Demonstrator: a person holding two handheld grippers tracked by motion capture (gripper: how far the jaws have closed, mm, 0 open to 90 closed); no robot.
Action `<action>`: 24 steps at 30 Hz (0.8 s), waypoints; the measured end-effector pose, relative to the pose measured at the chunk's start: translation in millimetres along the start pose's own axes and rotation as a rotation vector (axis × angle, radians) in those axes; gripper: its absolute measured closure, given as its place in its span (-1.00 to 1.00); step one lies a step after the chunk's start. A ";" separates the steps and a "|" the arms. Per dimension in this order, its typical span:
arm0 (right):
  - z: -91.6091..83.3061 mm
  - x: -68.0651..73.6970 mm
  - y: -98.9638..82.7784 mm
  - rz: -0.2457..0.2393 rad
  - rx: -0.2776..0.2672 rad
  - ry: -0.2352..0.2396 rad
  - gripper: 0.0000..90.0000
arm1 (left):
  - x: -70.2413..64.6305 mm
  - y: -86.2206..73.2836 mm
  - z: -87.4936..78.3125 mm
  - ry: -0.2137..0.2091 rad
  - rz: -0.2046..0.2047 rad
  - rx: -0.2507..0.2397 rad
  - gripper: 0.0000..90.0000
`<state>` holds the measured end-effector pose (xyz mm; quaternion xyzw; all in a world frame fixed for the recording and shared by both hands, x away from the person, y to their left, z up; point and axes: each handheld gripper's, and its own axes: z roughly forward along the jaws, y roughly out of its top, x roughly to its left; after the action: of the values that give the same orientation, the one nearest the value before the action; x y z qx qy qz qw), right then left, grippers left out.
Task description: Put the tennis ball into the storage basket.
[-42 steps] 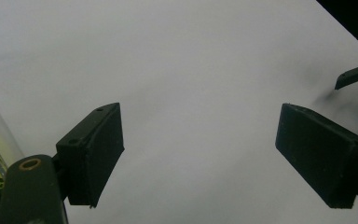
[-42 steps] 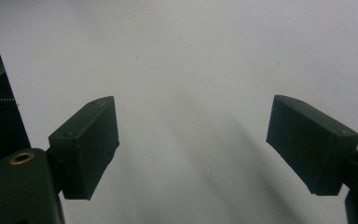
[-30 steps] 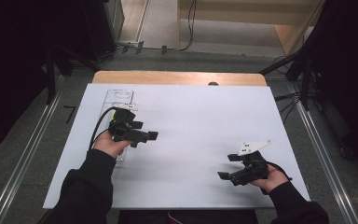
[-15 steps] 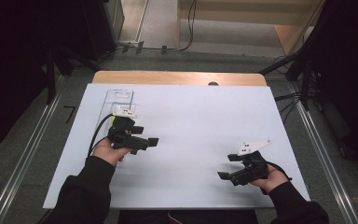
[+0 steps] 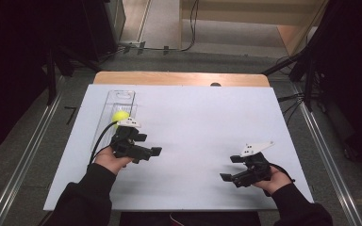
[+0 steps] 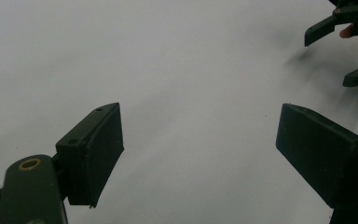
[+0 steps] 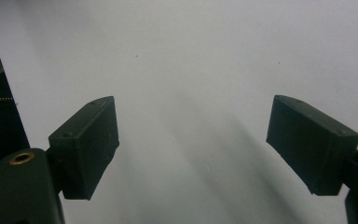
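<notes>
Judging by the layout, the work in hand concerned the ball [image 5: 120, 116] – a small yellow one lying in the near part of a clear tray [image 5: 121, 94] at the far left of the table [image 5: 202, 108].

**Gripper state**
- The left gripper [image 5: 150, 144] hovered just on the near side of the ball. Its jaws stood partly apart with nothing between them. The left gripper view showed bare white table in the gap.
- The right gripper [image 5: 228, 168] rested low at the near right, well apart from the tray. Its jaws were likewise spread and empty.

**Procedure for the step**
1. The left jaws pointed across the table toward the right gripper, not toward the ball. A pick would probably have called for turning the hand toward the tray first.
2. The approach was best made from above, since the tray walls would likely have blocked a level entry.
3. The gap looked adequate for the ball, though opening wider before descent would have given margin.
4. The jaws should have been centred on the ball's widest part, because a round ball tends to squirt out of an off-centre pinch.
5. Closure should have been slow – the light tray could shift if a jaw struck its rim.

Whether the ball touched the tray wall could not be told.
</notes>
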<state>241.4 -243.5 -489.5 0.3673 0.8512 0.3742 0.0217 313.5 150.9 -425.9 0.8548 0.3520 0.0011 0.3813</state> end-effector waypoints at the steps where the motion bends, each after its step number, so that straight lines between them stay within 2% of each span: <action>1: 0.0 0.0 0.0 0.000 0.000 0.000 -0.67 | -0.6 -1.5 0.6 0.000 0.000 0.001 -0.66; 7: 0.0 -0.1 -0.1 0.001 -0.001 0.001 -0.67 | -3.7 -8.2 1.3 0.001 0.017 0.011 -0.66; 16: 0.3 -0.1 -0.1 -0.003 0.001 0.001 -0.67 | -5.9 -20.1 1.5 -0.013 0.013 0.017 -0.66; 24: 0.3 -0.2 -0.1 -0.004 0.001 0.000 -0.67 | -4.9 -29.0 1.8 -0.020 0.028 0.032 -0.66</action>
<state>241.5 -243.5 -489.9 0.3654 0.8522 0.3738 0.0222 292.8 160.1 -444.8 0.8656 0.3360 -0.0079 0.3711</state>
